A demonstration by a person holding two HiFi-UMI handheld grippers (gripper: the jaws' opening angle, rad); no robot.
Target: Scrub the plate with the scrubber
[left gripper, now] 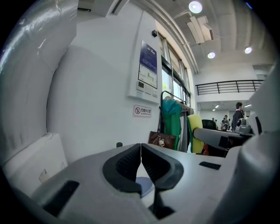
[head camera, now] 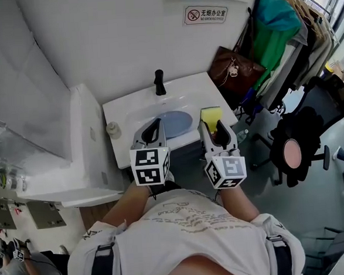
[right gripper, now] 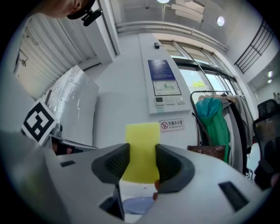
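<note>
Plate [head camera: 177,123], pale blue and round, is being shown lying in the bowl of the white sink [head camera: 123,111], just above the middle of the head view. A white wall is filling the upper part of that view, and a clothes rack with a green garment [head camera: 271,39] is being seen at the upper right, with a black office chair [head camera: 304,139] below it at the right edge. A brown bag [head camera: 235,71] is being shown between the sink and the rack.

Both tongs are being held out over the near edge of the sink, side by side and apart. The left gripper [head camera: 155,125] is being held with its jaws pressed together and nothing between them; its tip is being seen over the left edge of the plate, and in the left gripper view the plate is showing below the shut jaws. The right gripper [head camera: 212,125] is being held just right of the plate, its jaws pinching the yellow scrubber [head camera: 211,113] by the lower half, so that the upper half is standing up past the tips. In the right gripper view the plate is showing below the scrubber, at the bottom centre. Whether the scrubber is touching anything under it cannot be told.

A black faucet [head camera: 159,82] is being shown at the far rim of the sink, above the plate, and a small bottle [head camera: 113,130] at the sink's left edge.
</note>
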